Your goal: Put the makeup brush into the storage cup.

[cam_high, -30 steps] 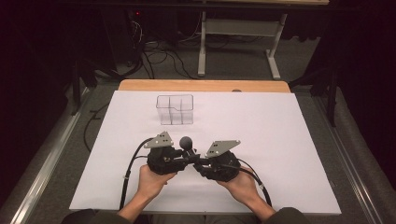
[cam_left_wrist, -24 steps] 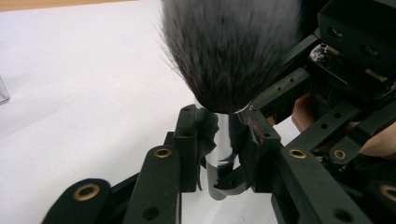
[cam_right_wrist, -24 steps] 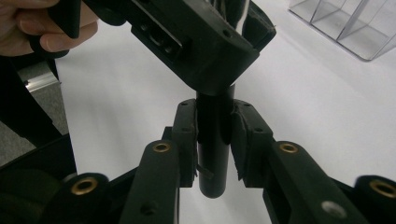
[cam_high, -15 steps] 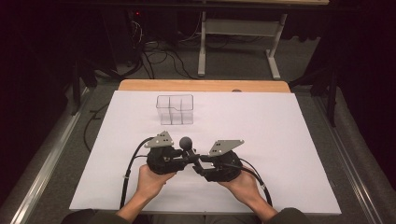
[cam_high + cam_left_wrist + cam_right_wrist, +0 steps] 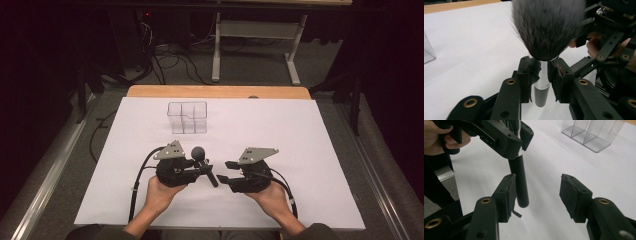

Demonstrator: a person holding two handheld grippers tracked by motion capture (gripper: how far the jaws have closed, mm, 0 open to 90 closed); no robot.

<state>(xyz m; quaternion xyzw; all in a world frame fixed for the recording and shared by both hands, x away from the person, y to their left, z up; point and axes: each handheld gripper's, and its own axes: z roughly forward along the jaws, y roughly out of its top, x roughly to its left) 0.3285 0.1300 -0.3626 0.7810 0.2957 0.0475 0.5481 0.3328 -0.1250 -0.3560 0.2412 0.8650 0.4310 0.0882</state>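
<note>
My left gripper (image 5: 202, 167) is shut on a makeup brush, its pads clamping the silver ferrule (image 5: 543, 75) just below the grey bristle head (image 5: 547, 27). From above, the brush head (image 5: 199, 151) points away from me and the black handle (image 5: 211, 176) slants back toward me. My right gripper (image 5: 223, 171) sits just right of the handle, and its jaws have just been opening. In the right gripper view its gripper (image 5: 537, 192) gapes, and the handle (image 5: 520, 182) hangs close by one pad, with nothing pressed between them.
A clear plastic organizer (image 5: 187, 117) with several compartments stands farther back on the white sheet (image 5: 300, 130), also at the top right as the organizer (image 5: 590, 132) in the right gripper view. A wooden table edge (image 5: 220, 91) lies beyond. Open white surface lies to the right.
The right gripper's jaws have opened off the brush handle, and that hand has drawn away to the right. The left gripper has stayed put, still clamped on the brush.
</note>
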